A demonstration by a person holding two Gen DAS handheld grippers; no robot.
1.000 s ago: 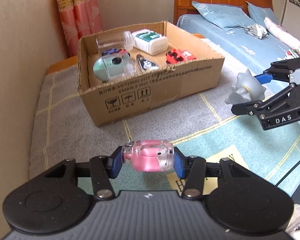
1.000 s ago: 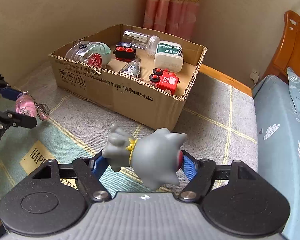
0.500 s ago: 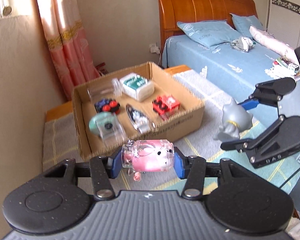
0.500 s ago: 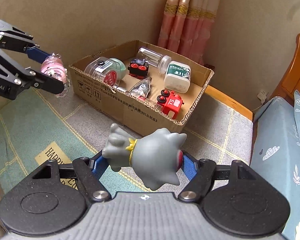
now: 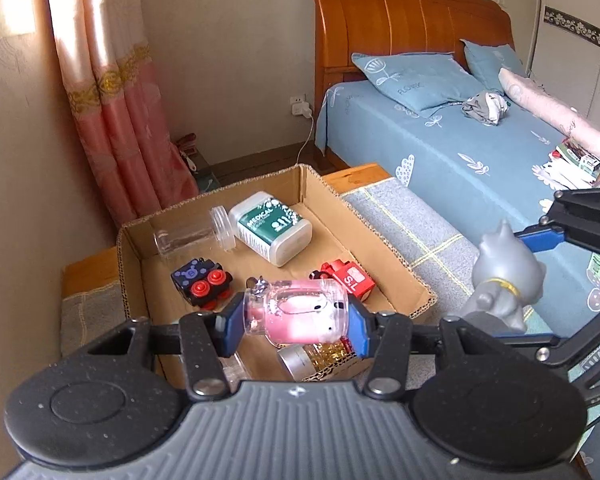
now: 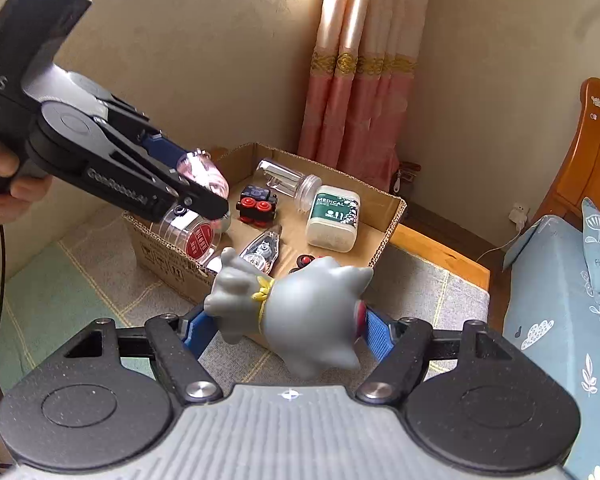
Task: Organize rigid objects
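My left gripper is shut on a clear capsule with a pink figure inside and holds it above the near part of the open cardboard box. In the right wrist view the capsule hangs over the box's left end. My right gripper is shut on a grey spiky toy figure, held in the air just in front of the box's near wall. The figure also shows in the left wrist view, to the right of the box.
The box holds a white-and-green medical container, a clear jar, a black toy with red wheels, a red toy and a round clear container. A bed stands at the right, a curtain behind.
Both grippers have risen and moved toward the box. The capsule was in front of the box and is now over it. The grey figure has come close to the box's near wall.
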